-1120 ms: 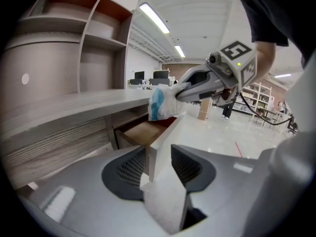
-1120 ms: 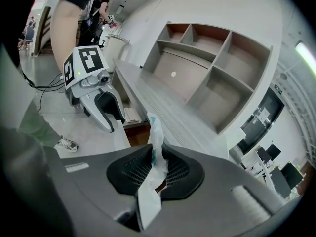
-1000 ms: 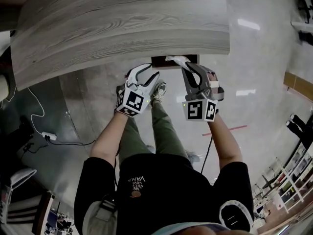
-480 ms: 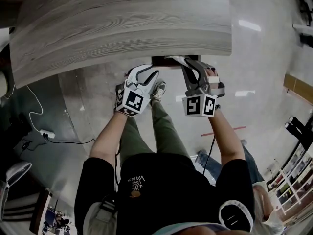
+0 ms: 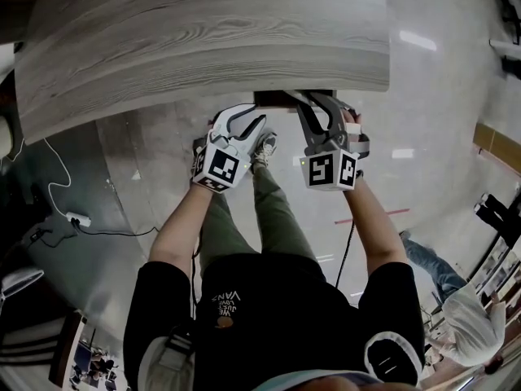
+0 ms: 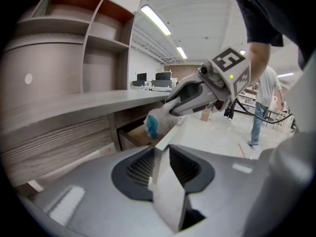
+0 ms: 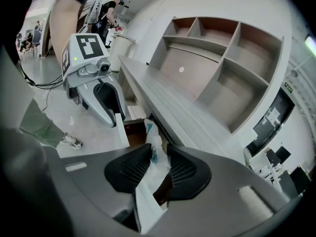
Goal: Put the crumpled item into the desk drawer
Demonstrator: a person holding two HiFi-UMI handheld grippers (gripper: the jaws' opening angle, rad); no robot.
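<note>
- Standing at the grey wood-grain bench (image 5: 203, 39), a person holds both tools up to its near edge, where a brown drawer (image 5: 281, 98) is pulled out just below the top.
- Left claw (image 6: 160, 154): clenched on the top edge of the white drawer front (image 6: 170, 135), which runs straight between its dark ribbed pads.
- Right claw (image 7: 158, 157): grasping the crumpled item (image 7: 150, 132), a white wad with a teal patch pinched between the pads.
- From the left gripper view, the crumpled item (image 6: 155, 122) hangs at the tips of the right claw (image 6: 170, 110), above the open drawer and just under the bench edge; whether it touches the drawer's inside I cannot tell.
- From the right gripper view, the left claw (image 7: 118, 120) sits at the drawer front (image 7: 121, 132), just beside the wad.
- Behind the bench rises a shelving unit (image 7: 217, 58) with open compartments.
- On the pale floor, a sneaker (image 5: 264, 149) shows between the two tools, and a white cable (image 5: 65, 210) trails off to the left.
- Another person (image 5: 464, 316) stands well apart, at the lower right.
</note>
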